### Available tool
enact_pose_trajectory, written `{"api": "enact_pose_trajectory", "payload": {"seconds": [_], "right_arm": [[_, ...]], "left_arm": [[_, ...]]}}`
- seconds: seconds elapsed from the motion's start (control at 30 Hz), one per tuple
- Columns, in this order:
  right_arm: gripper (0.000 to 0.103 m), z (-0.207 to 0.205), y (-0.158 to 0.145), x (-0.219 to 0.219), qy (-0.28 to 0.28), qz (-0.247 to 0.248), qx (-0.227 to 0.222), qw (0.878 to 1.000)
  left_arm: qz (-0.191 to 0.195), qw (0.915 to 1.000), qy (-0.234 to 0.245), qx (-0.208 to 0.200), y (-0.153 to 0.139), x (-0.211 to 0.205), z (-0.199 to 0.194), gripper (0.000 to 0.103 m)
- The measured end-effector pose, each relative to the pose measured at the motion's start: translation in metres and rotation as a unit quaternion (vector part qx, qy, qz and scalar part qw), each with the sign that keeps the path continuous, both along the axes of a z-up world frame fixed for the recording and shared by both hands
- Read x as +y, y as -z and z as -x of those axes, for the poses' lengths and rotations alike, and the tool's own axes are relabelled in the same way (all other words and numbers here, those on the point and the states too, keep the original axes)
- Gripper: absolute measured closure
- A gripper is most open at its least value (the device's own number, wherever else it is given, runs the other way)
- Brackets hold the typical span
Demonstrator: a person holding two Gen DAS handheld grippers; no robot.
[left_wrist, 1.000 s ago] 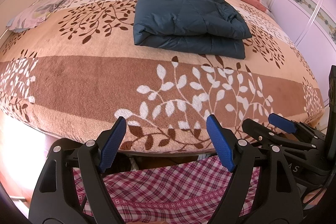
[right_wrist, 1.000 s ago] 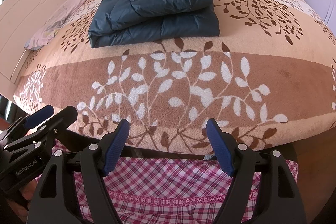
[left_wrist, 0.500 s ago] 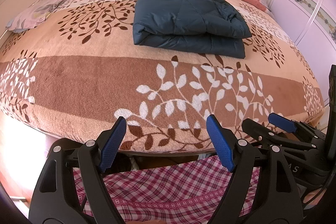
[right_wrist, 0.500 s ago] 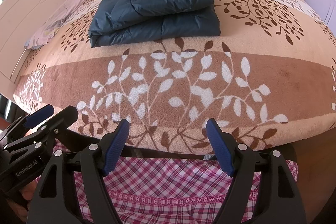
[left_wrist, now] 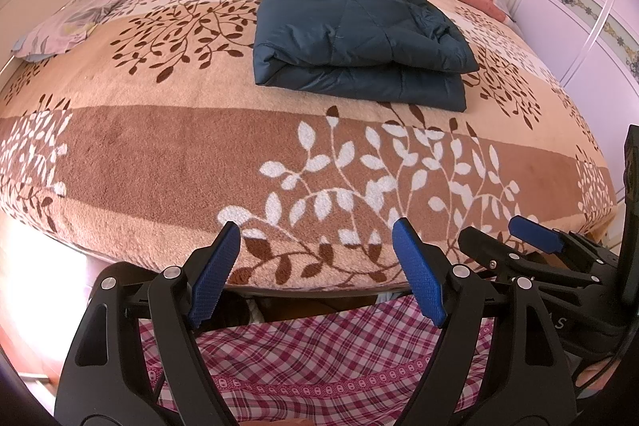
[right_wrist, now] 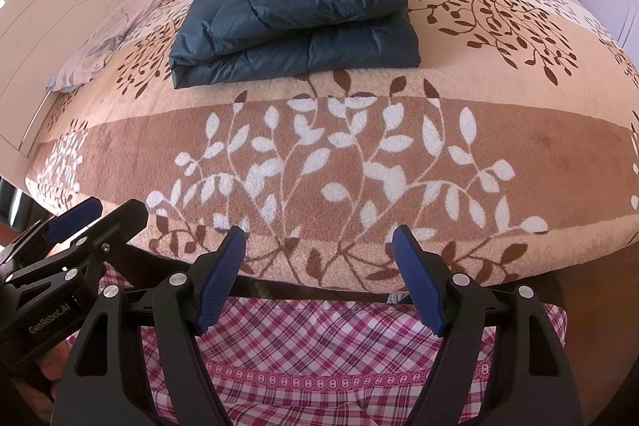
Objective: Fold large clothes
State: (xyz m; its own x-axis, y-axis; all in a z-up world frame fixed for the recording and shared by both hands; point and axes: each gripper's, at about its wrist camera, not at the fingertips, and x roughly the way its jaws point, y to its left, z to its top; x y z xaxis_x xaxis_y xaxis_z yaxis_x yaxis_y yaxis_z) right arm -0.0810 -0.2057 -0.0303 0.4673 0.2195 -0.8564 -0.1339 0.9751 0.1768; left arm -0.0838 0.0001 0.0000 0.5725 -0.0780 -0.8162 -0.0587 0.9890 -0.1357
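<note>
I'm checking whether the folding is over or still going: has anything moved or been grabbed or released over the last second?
Nothing visibly changed. The dark blue jacket lies folded on the bed blanket as before, untouched. The left gripper and the right gripper both stay open and empty near the bed's front edge, over the checked cloth.

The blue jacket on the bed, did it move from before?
No. The folded blue jacket lies at the same spot on the leaf-patterned blanket.
</note>
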Motion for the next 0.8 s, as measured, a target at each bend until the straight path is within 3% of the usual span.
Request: {"api": "enact_pose_trajectory", "payload": {"seconds": [0.8], "right_arm": [[0.029, 0.0013, 0.0013, 0.0009, -0.004, 0.003, 0.000, 1.000]], "left_arm": [[-0.001, 1.0000, 0.001, 0.002, 0.0014, 0.0009, 0.0004, 0.025]]}}
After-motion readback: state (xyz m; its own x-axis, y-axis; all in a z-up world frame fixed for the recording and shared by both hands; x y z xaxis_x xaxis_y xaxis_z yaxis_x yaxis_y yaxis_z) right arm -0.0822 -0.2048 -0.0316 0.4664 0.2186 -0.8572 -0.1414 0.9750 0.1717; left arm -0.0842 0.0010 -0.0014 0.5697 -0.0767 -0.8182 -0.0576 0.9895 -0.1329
